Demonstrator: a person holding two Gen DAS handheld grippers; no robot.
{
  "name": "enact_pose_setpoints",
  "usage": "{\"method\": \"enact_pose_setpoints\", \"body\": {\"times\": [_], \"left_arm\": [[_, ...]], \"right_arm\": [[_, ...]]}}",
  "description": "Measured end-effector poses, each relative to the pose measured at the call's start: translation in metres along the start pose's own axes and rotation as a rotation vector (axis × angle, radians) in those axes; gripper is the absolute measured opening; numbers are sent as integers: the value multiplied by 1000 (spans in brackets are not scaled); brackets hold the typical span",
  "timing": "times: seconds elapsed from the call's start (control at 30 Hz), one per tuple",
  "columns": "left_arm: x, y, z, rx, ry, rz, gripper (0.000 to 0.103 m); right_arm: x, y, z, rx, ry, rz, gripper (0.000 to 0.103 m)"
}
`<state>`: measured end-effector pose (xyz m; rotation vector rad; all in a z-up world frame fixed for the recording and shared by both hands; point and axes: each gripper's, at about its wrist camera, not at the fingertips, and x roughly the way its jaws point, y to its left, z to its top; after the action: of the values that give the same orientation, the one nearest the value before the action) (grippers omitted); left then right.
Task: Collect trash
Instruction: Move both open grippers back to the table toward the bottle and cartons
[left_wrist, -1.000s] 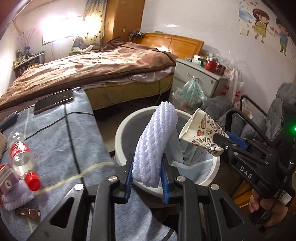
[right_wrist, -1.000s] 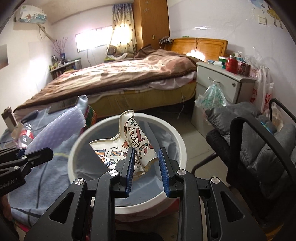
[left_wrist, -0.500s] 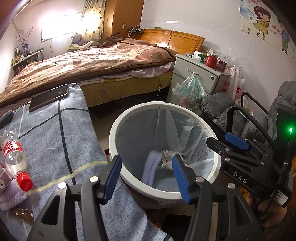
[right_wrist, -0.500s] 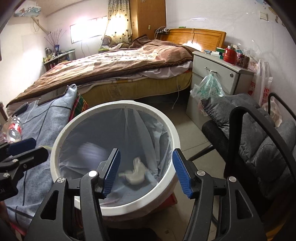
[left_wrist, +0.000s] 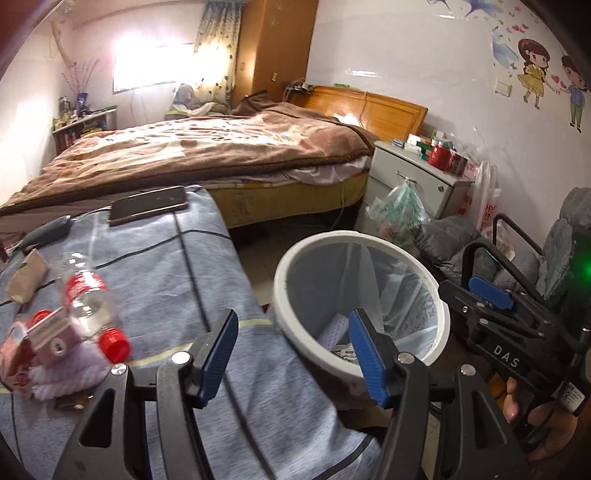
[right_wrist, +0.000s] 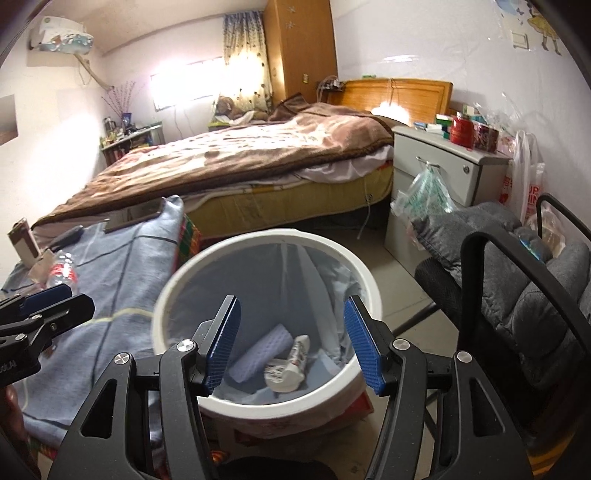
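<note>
A white bin (right_wrist: 354, 266) with a pale blue liner stands on the floor beside the cloth-covered table (left_wrist: 162, 266). A lilac foam roll (right_wrist: 264, 347) and a crumpled patterned paper cup (right_wrist: 291, 367) lie at its bottom. My right gripper (right_wrist: 291, 350) is open and empty above the bin. My left gripper (left_wrist: 291, 354) is open and empty over the table's edge, next to the bin (left_wrist: 295, 258). On the table lie a plastic bottle with a red cap (left_wrist: 92, 310), a pink carton (left_wrist: 40, 332) and a brown wrapper (left_wrist: 70, 402).
A phone (left_wrist: 147, 205) and a dark mouse (left_wrist: 48, 230) lie at the table's far end. A bed (right_wrist: 240, 162), a white nightstand (right_wrist: 443, 166) with a hanging bag and a grey padded chair (right_wrist: 517, 295) surround the bin.
Both grippers opened and dropped the foam roll and the paper cup into the bin. The left gripper has since swung left toward the table.
</note>
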<state>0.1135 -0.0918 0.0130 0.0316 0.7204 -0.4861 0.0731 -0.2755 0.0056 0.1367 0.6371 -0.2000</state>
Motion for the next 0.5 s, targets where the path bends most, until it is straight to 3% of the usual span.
{"method": "enact_pose_setpoints", "body": {"times": [0.5], "left_arm": [[-55, 69, -18, -93, -89, 122, 65]], "right_arm": [[-8, 57, -1, -82, -35, 140, 60]]}}
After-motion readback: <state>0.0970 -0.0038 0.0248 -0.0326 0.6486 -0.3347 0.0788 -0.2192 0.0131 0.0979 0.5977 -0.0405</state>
